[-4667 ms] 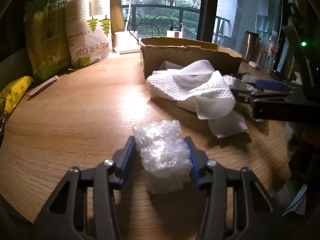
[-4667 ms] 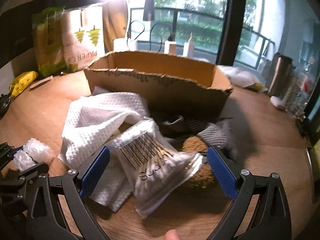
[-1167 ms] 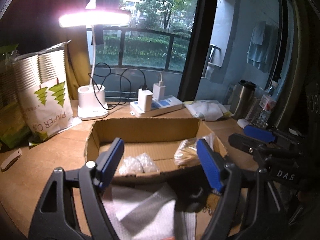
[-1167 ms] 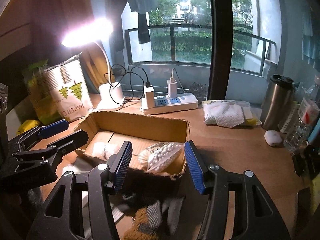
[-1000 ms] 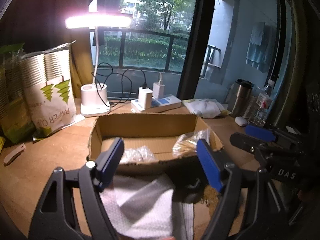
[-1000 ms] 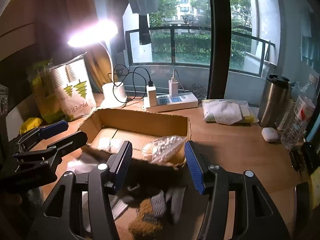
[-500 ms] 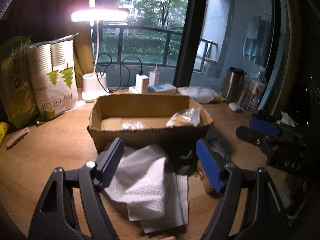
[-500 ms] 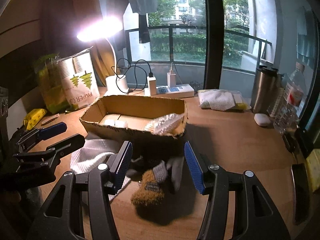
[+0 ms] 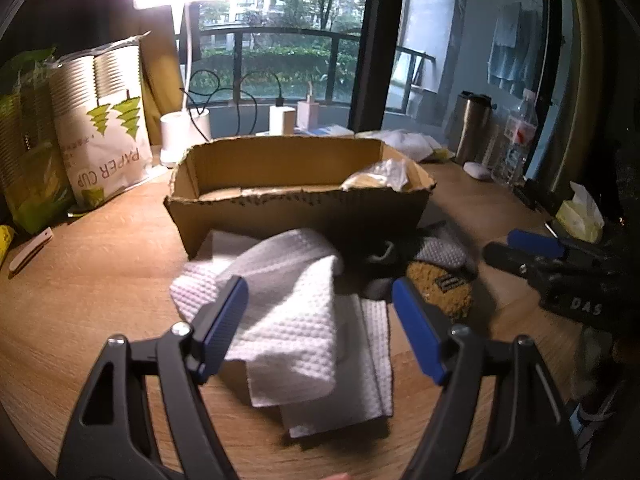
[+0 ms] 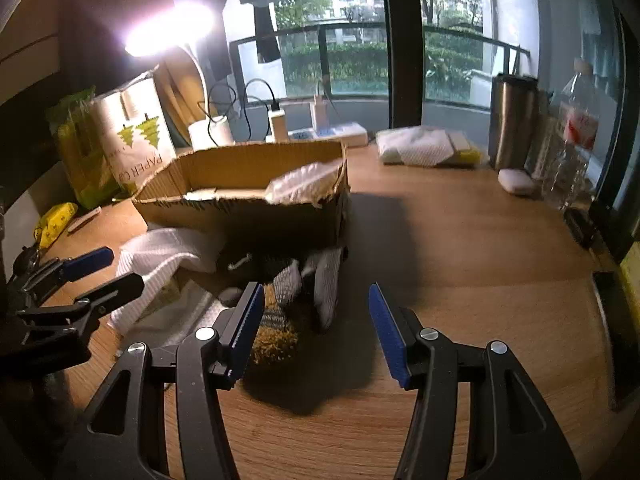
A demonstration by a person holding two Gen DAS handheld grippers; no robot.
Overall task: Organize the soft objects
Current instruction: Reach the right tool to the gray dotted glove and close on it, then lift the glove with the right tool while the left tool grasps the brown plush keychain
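A torn cardboard box stands on the wooden table, with a clear plastic bag leaning in its right corner. In front of the box lies a white waffle cloth. Right of the cloth sit a brown fuzzy sock and grey-and-white knit pieces. My left gripper hangs open above the cloth, gripping nothing. My right gripper is open over the sock and knit pieces, empty. The right gripper also shows in the left wrist view.
A paper cup pack and green bag stand at the left. A lit desk lamp, chargers and power strip line the back. A steel flask, water bottle, white case and folded cloth are at the right.
Both grippers have dropped and drawn back from over the box toward the pile in front of it. The box interior has largely slipped from sight. Both stay open and empty.
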